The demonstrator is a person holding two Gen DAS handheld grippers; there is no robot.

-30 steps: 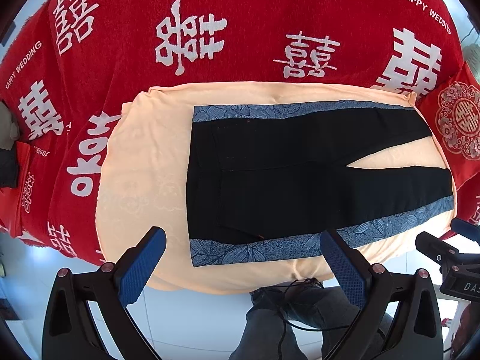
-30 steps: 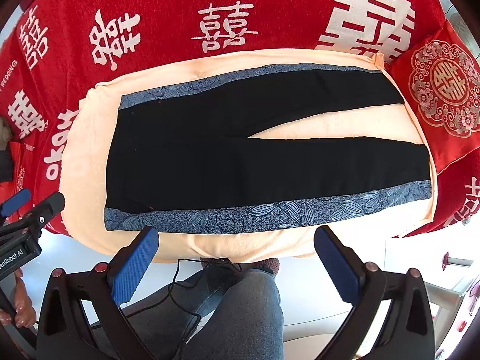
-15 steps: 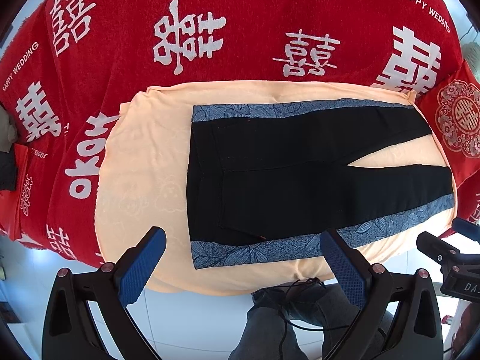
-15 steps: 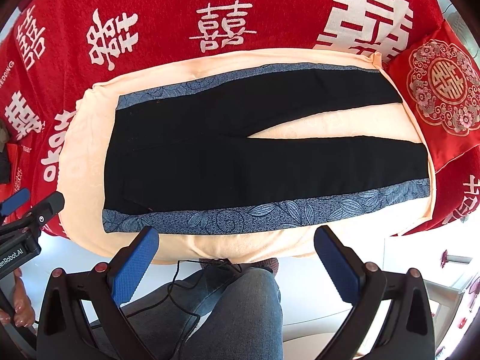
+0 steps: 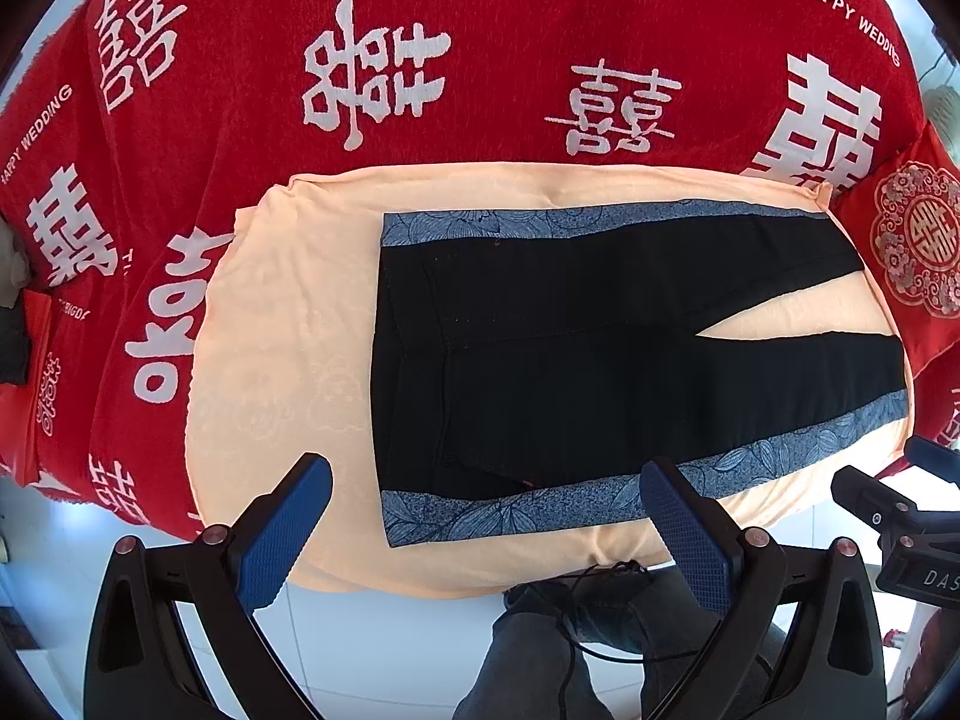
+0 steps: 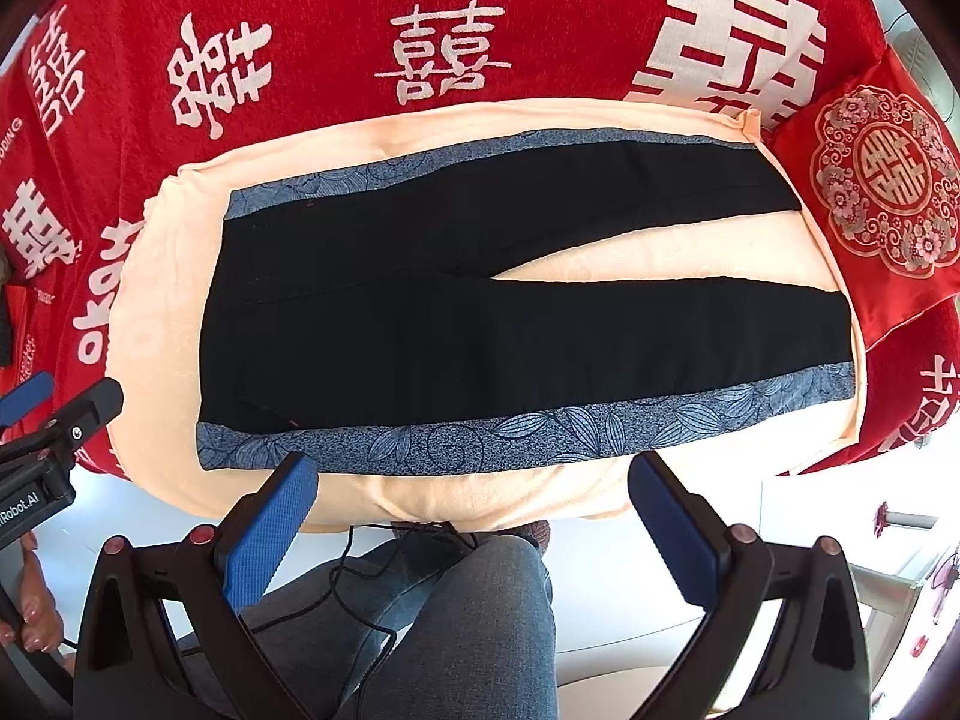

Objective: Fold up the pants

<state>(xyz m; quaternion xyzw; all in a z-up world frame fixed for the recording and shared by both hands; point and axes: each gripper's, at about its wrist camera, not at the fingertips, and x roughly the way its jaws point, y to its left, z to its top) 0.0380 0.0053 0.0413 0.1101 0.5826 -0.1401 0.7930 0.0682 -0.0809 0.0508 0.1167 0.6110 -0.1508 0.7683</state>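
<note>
Pants lie flat and unfolded on a peach blanket, waist to the left, legs split toward the right, blue patterned stripes along both long edges; the blanket rests on a red cover with white characters; left tool and right tool both hover released, jaws wide, over the near edge.

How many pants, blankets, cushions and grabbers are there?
Pants: 1
Peach blanket: 1
Red blanket: 1
Red cushion: 1
Grabbers: 2, left and right
Total: 6
</note>
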